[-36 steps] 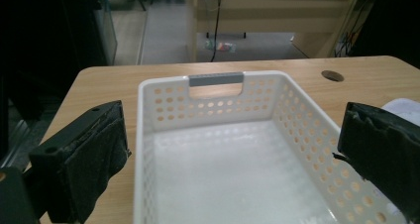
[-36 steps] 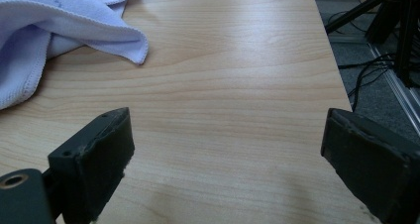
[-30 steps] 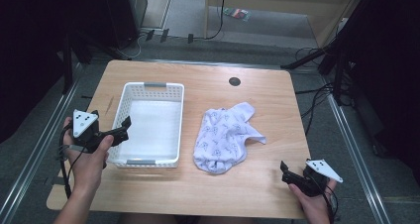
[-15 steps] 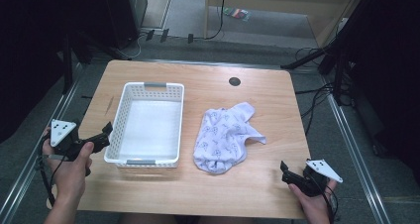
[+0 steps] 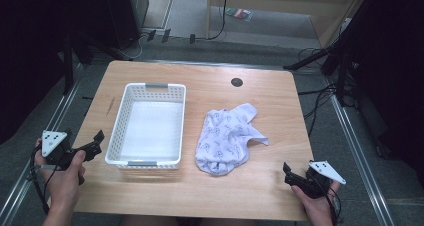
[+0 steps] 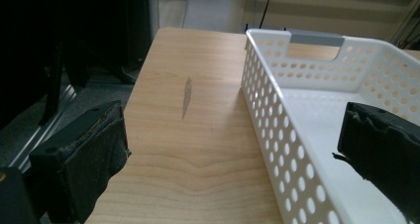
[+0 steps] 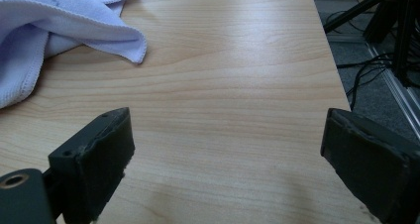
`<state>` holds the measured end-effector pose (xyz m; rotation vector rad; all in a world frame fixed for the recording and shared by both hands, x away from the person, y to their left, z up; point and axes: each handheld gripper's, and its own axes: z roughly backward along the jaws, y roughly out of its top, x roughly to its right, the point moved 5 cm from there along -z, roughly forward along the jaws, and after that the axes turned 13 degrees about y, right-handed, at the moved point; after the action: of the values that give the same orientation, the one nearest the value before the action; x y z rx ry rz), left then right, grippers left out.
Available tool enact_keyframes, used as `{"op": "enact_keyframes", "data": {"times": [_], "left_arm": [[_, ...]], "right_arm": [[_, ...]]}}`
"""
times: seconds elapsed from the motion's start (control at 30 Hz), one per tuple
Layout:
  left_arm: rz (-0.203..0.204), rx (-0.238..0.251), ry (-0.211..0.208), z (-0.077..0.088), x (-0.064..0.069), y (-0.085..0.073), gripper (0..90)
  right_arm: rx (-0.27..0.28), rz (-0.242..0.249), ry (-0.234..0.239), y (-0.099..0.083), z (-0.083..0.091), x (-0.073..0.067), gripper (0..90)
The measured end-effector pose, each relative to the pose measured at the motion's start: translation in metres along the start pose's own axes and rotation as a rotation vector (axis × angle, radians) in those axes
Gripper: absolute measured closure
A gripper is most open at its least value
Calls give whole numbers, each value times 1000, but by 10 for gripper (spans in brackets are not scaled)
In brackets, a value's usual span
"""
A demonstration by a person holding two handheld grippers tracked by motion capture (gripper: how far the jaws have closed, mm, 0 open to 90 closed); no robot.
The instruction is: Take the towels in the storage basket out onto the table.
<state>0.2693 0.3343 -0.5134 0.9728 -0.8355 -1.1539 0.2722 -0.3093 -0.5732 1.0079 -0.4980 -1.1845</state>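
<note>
A white perforated basket [image 5: 116, 131] with nothing in it stands on the left half of the wooden table [image 5: 210, 81]. A crumpled white cloth with a small blue print [image 5: 225, 138] lies to its right. My left gripper [image 5: 95, 145] hovers at the table's left front edge, just left of the basket, jaws wide open. In the left gripper view, the open left gripper [image 6: 233, 159] straddles the basket's near wall [image 6: 277, 125]. My right gripper [image 5: 289, 173] is open at the front right corner. In the right gripper view, the right gripper [image 7: 233, 159] is over bare wood, with the cloth [image 7: 49, 16] lying beyond it.
A dark scratch [image 6: 187, 96] marks the wood left of the basket. A round cable hole [image 5: 237, 81] sits near the table's far edge. Cables and stand legs [image 5: 325, 61] lie on the floor to the right, and metal rails run along both sides.
My left gripper has drawn back to the left and toward the front edge, away from the basket's corner. The right gripper, basket and cloth have stayed put.
</note>
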Motion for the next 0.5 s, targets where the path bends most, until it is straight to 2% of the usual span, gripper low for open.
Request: {"op": "enact_keyframes", "data": {"times": [0.13,0.4,0.5], "left_arm": [[-2,-13,5,-3,-6,-11,0],[5,-27,20,-8,-13,-22,0],[-3,-43,27,-12,-15,-32,0]], "right_arm": [[-1,-1,0,0,0,0,59],[-1,-2,-1,0,0,0,59],[-1,-4,-2,0,0,0,59]]}}
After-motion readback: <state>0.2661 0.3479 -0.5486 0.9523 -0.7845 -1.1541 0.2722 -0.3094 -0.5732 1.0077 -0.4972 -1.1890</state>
